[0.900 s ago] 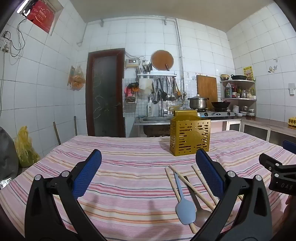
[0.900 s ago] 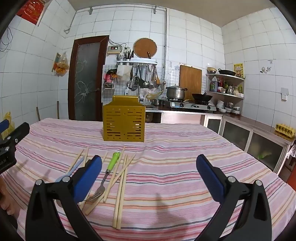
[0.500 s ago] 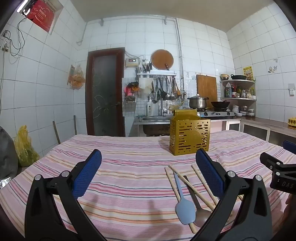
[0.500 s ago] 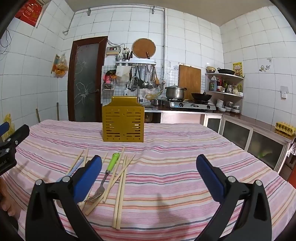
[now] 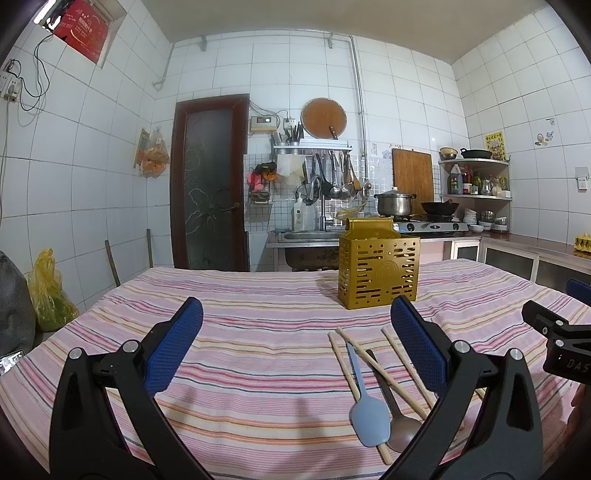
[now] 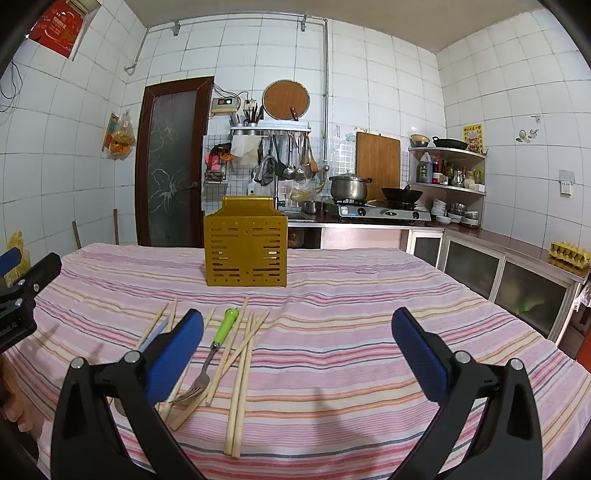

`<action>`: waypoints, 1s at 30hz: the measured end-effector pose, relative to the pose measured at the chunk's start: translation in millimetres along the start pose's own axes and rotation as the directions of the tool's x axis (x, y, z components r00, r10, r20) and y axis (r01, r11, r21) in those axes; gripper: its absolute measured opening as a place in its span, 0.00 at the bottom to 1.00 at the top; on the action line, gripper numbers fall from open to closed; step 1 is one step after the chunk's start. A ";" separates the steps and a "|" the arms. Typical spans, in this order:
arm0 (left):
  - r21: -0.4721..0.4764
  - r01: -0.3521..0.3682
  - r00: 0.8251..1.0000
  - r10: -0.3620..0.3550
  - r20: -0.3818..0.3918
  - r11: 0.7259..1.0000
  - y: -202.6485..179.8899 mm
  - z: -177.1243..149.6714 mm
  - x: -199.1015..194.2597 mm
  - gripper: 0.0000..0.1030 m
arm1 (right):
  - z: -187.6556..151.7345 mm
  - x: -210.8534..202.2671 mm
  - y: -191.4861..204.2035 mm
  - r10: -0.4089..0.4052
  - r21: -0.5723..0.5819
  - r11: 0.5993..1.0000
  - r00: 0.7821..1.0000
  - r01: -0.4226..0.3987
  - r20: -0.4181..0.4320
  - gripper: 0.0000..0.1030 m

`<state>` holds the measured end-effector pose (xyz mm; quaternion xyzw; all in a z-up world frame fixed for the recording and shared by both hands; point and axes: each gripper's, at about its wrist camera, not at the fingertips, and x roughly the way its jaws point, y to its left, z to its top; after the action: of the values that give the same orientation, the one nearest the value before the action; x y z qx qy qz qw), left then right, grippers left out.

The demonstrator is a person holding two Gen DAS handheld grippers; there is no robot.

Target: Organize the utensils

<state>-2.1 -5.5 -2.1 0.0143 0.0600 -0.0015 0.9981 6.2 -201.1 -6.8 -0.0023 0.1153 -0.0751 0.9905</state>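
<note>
Both tools gape empty; chopsticks point(image 6: 242, 365) lie before gold caddy point(image 6: 245, 245).

Hidden and cut-off parts

The left finger point(image 6: 173, 356) covers the blue spoon point(image 6: 153, 338) at nine o'clock; the wooden chopsticks point(image 5: 397, 341) vanish behind the right finger point(image 5: 419, 345) at four o'clock.

Few markings can be read. In the left wrist view, the black body of the right tongs point(image 5: 565, 354) at the frame's right edge carries pale raised letters "DAS", cut off by the edge. In the right wrist view, the black body of the left tongs point(image 6: 14, 325) at the left edge shows a partial word ending in "AI". The red box point(image 5: 86, 27) in the high wall niche and the yellow poster point(image 6: 472, 138) bear characters too small to read.
</note>
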 end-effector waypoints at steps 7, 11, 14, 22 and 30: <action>0.002 0.001 1.000 -0.001 0.001 1.000 -1.3 -1.3 2.4 0.95 | 1.1 -5.3 -1.9 0.000 0.005 1.000 1.000 0.000 0.019 0.96; -0.004 0.001 1.000 -0.001 -0.003 1.000 -2.0 -1.5 3.1 0.95 | 1.3 -6.5 -3.6 0.001 0.010 1.000 1.000 -0.001 0.022 0.96; -0.004 0.005 1.000 -0.005 -0.003 1.000 2.3 -0.3 2.8 0.95 | 1.6 -7.2 -3.3 0.001 0.010 1.000 1.000 -0.001 0.022 0.96; -0.003 0.004 1.000 -0.004 0.003 1.000 3.9 1.0 1.8 0.95 | 1.3 -7.0 -3.9 0.001 0.010 1.000 1.000 -0.001 0.022 0.96; 0.000 0.005 1.000 -0.005 0.010 1.000 4.3 3.3 -0.9 0.95 | 1.0 -6.8 -3.9 0.000 0.011 1.000 1.000 0.000 0.022 0.96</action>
<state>-2.5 -1.3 1.3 0.0141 0.0550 -0.0039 0.9984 -0.7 -203.9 -4.2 0.0021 0.1041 -0.0755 0.9917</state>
